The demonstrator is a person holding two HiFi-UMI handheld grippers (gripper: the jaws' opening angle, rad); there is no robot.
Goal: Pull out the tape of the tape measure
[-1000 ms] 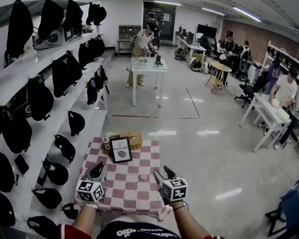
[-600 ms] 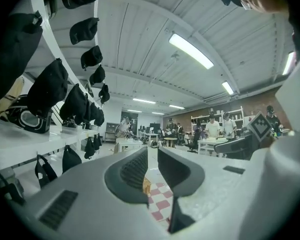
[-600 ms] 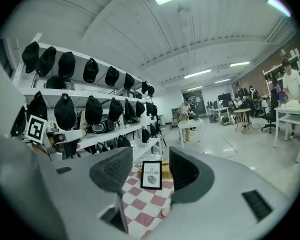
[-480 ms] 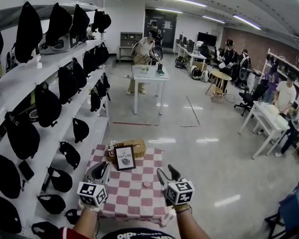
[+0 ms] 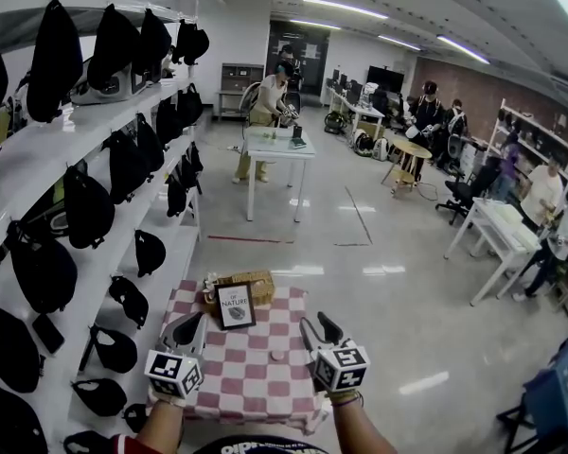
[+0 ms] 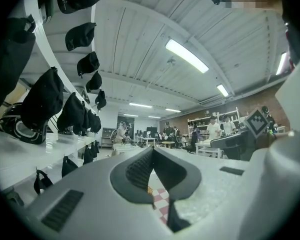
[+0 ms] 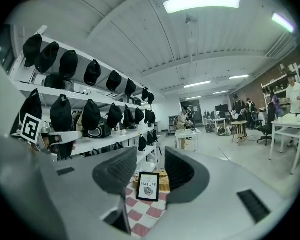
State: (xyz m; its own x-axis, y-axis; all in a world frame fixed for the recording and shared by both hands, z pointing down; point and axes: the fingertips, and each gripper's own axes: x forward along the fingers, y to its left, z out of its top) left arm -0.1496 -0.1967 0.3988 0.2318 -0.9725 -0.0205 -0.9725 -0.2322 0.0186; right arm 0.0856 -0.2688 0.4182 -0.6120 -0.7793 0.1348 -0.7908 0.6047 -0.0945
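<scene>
Both tongs have lifted away from the worktop (image 5: pixel 256 386) over the last second. In the head view they now hang higher above its checked top, side by side, pointing about level toward its far edge. The left tongs (image 5: pixel 195 321) are pressed together, pad against pad, with nothing caught in them. The right tongs (image 5: pixel 316 321) stand partly apart and have just been closing. Only air lies in their gap, and the framed sign (image 5: pixel 235 305) shows through it, well beyond the tips.

The small round tan thing that I take for the tape measure (image 5: pixel 277 355) lies on the worktop below the tongs, in the space between the two, touched by neither. It has kept its spot while they rose. It is too small to tell whether any tape is out, though no strip shows along the checks. As I judge it, neither tool has hold of the task's thing, and the lift carries both away from it. That fits a pause ahead of a grab as well as a tape drawn and let back in.

The one container is the wicker basket (image 5: pixel 257 280), beyond the tips of the left tongs, just behind the sign; what it holds is hidden from here
</scene>
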